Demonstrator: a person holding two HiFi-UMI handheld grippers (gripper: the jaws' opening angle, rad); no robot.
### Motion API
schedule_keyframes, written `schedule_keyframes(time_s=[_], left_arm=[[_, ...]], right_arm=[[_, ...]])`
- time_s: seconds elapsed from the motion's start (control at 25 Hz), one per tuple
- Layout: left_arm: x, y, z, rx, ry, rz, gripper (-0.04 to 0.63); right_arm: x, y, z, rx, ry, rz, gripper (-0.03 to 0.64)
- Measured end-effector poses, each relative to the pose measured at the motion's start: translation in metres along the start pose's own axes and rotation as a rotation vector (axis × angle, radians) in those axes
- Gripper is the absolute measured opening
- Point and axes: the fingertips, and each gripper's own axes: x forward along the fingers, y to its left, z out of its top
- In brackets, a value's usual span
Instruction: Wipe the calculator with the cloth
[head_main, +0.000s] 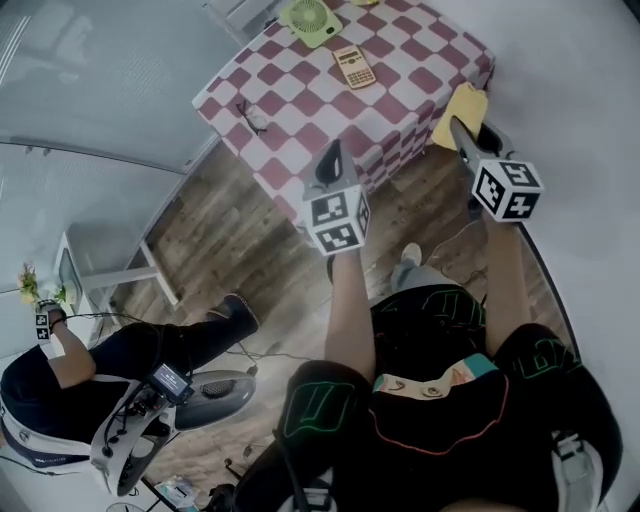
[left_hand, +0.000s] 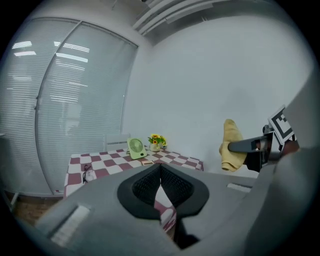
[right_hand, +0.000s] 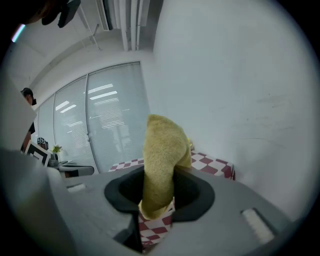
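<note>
The desk (head_main: 290, 150), covered in a red-and-white checked cloth, fills the top of the head view, with a wooden floor (head_main: 230, 250) below it and a white wall on the right. A second person (head_main: 80, 380) sits at the lower left, well apart from the desk.

The left hand-held gripper (head_main: 334, 150) is held in the air over the near corner of the desk. In the left gripper view its jaws are together at the tips with nothing between them. The right hand-held gripper (head_main: 460, 126) hangs just off the desk's right edge. Its jaws are clamped on the yellow cloth (head_main: 462, 106), which stands up out of them in a folded wad in the right gripper view. Each gripper carries a cube with black-and-white square markers, the left cube (head_main: 336, 220) and the right cube (head_main: 506, 188).

The calculator (head_main: 354, 67), tan with rows of keys, lies flat on the far part of the desk, well apart from both grippers. Its print is too small to read. Just beyond it stands a small green fan (head_main: 309, 20). In the left gripper view a little pot of yellow flowers (left_hand: 156, 141) sits beside the fan. A pair of glasses (head_main: 250, 115) lies near the desk's left edge, off the line between the grippers and the calculator.
</note>
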Motion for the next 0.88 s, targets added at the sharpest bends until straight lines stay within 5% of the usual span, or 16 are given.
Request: schedule_keyframes(time_s=[0.44,0.88], left_arm=[[0.067,-0.005,0.009,0.020,0.036,-0.033,0.011],[0.185,0.042,0.004,-0.100,0.073,-0.030,0.011]], right_arm=[[0.058,-0.022,0.005,0.029,0.032,0.049,0.129],[0.155,-0.049,0.015,-0.067,0.136,0.029,0.129]])
